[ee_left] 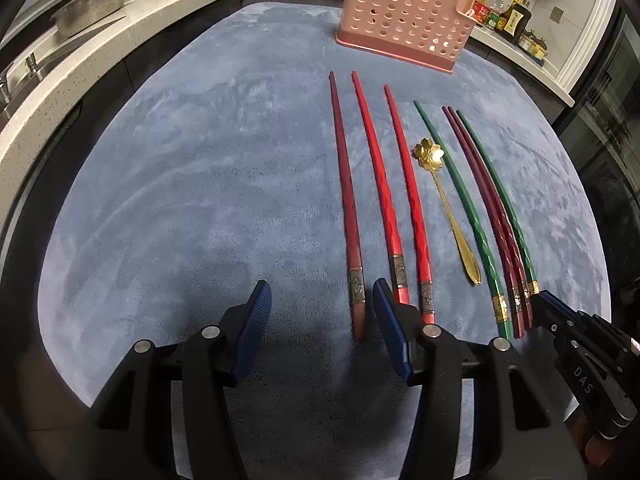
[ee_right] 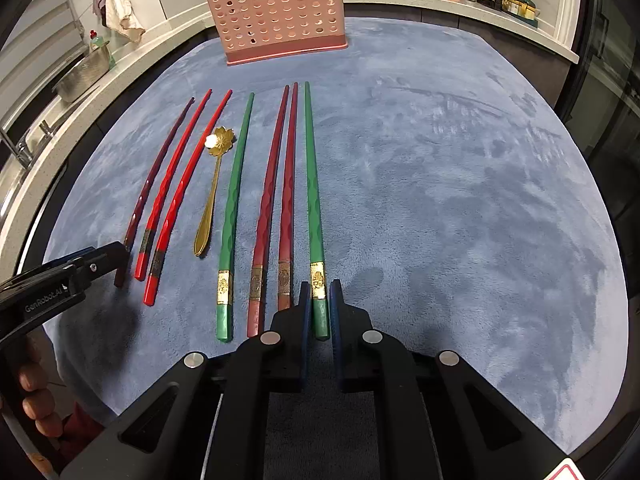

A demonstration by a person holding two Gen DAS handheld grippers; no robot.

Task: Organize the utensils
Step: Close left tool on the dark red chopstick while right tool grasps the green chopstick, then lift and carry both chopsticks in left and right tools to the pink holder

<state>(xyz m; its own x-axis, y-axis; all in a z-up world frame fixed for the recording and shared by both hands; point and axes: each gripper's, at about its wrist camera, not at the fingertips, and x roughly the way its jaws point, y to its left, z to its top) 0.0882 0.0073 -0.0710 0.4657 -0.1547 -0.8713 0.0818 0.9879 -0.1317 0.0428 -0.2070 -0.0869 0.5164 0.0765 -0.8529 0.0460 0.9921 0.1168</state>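
Several chopsticks lie side by side on a blue mat (ee_right: 440, 200): a dark red one (ee_left: 347, 208), two bright red ones (ee_left: 380, 184), a green one (ee_right: 234, 204), two maroon ones (ee_right: 280, 200) and a rightmost green one (ee_right: 314, 208). A gold flower spoon (ee_left: 444, 200) lies among them, also in the right wrist view (ee_right: 212, 184). My right gripper (ee_right: 320, 300) is shut on the near end of the rightmost green chopstick, which rests on the mat. My left gripper (ee_left: 322, 300) is open, with the dark red chopstick's near end between its fingers.
A pink perforated utensil basket (ee_left: 404, 20) stands at the mat's far edge, also in the right wrist view (ee_right: 280, 16). A metal colander (ee_left: 90, 6) sits on the left counter by the sink. Sauce bottles (ee_left: 508, 14) stand on the back right counter.
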